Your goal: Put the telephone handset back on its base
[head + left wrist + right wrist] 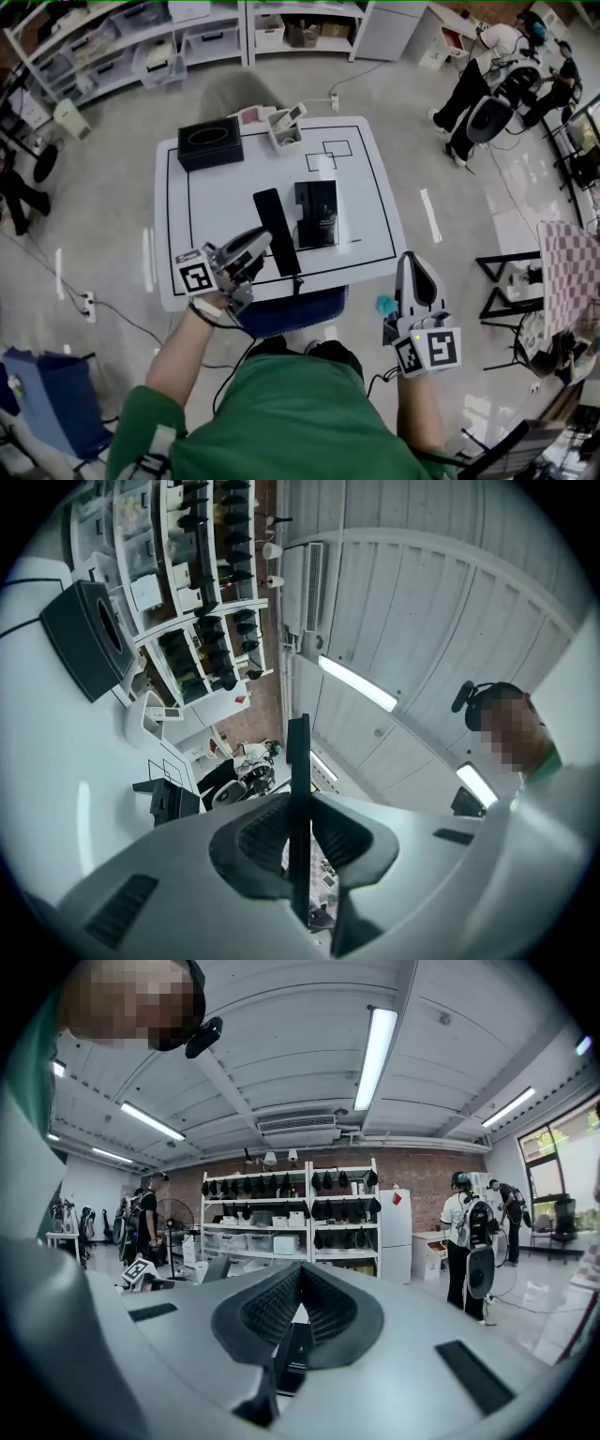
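Note:
A long flat black handset (278,234) slants over the white table (375,202), just left of the black telephone base (316,214). My left gripper (265,242) is shut on the handset's near end at the table's front left. In the left gripper view the handset (298,761) shows edge-on as a thin black bar rising from between the pads of the left gripper (300,803), with the base (173,801) off to the left. My right gripper (413,262) hangs off the table's front right corner, pointing away from me. Its pads meet with nothing held (300,1274).
A black tissue box (210,142) and a white stand holding a small device (286,127) sit at the table's far side. A blue chair seat (291,309) is tucked under the front edge. Shelves (141,42) line the back wall. People (483,80) stand at far right.

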A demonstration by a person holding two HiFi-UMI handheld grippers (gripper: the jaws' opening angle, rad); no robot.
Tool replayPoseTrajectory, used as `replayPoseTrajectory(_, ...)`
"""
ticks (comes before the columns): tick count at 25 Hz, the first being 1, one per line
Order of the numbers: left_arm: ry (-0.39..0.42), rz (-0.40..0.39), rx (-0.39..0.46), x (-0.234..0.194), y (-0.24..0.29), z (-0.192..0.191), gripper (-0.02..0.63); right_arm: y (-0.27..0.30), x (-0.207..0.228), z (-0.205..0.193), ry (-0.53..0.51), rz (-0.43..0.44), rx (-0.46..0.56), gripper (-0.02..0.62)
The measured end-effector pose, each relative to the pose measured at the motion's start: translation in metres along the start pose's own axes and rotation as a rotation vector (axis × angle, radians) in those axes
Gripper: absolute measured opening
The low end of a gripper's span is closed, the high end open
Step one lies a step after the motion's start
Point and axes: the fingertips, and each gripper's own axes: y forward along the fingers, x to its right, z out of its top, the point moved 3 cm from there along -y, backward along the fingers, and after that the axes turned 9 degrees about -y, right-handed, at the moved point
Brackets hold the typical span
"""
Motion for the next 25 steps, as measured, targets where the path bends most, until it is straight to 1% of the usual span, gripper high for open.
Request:
replayPoseTrajectory(3,-0.083,0.001,-0.004,-0.028,0.007,0.002,0.08,0.007,-0.005,-0.008,-0.001,0.0,-0.019,0.021)
replayPoseTrajectory(5,-0.107,0.022,-0.015,-0.041,0.011,0.002,0.08,0.011,-0.004,-0.011,0.004,0.008,-0.023,0.02)
replayPoseTrajectory(11,-0.145,0.064,-0.058,-0.072,0.037,-0.005,0.08,0.021,0.016,-0.018,0.026,0.04,-0.02,0.02)
replayPoseTrajectory(15,-0.138,0.08,-0.114,-0.09,0.053,-0.012,0.08,0.025,0.031,-0.021,0.035,0.052,-0.016,0.021)
replayPoseTrajectory(18,-0.143,0.071,-0.148,-0.102,0.062,-0.016,0.08,0.026,0.042,-0.025,0.04,0.05,-0.025,0.02)
replayPoseTrajectory(21,-0.159,0.069,-0.157,-0.116,0.068,-0.018,0.08,0.028,0.052,-0.03,0.044,0.038,-0.038,0.021)
replayPoseTrajectory(25,-0.17,0.088,-0.18,-0.136,0.075,-0.021,0.08,0.031,0.063,-0.037,0.049,0.018,-0.055,0.02)
